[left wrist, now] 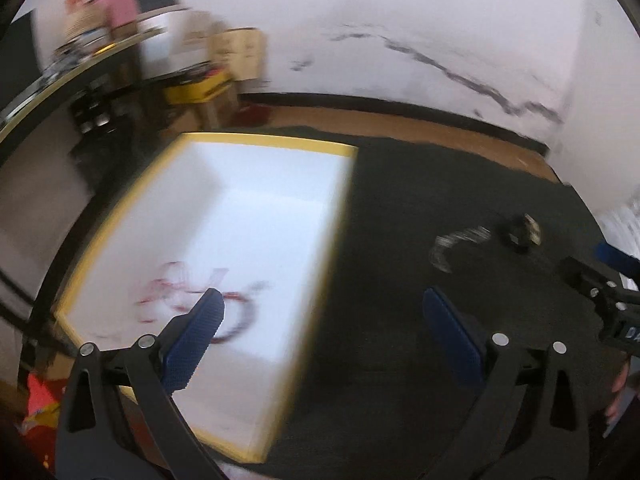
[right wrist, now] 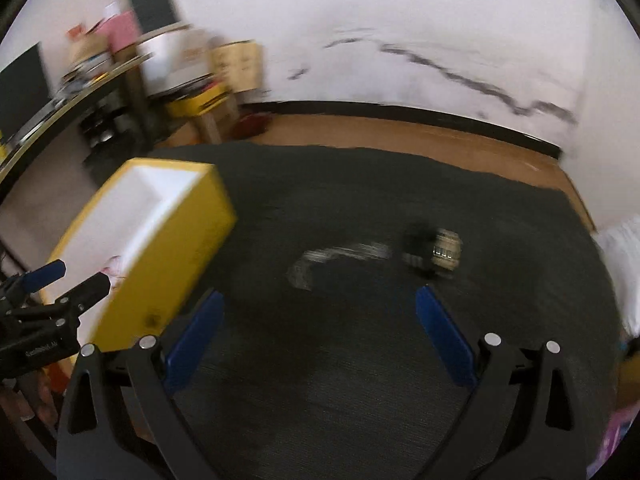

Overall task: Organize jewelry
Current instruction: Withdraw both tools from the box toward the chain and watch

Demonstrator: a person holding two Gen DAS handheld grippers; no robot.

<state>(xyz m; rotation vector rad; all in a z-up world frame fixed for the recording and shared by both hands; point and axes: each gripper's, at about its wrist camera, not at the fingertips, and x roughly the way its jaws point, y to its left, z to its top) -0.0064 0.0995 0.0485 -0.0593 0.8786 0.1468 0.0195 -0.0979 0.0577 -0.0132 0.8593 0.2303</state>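
Note:
A yellow box with a white inside stands on a dark mat; red and dark beaded jewelry lies in it. My left gripper is open and empty above the box's right edge. On the mat lie a silver bracelet and a dark and gold bangle cluster, also seen in the left wrist view, bracelet and bangles. My right gripper is open and empty, just short of the bracelet. The box is at its left. Both views are blurred.
The mat lies on a wooden floor by a white wall. A dark shelf with clutter and cardboard boxes stand at the back left. White cloth lies at the mat's right edge.

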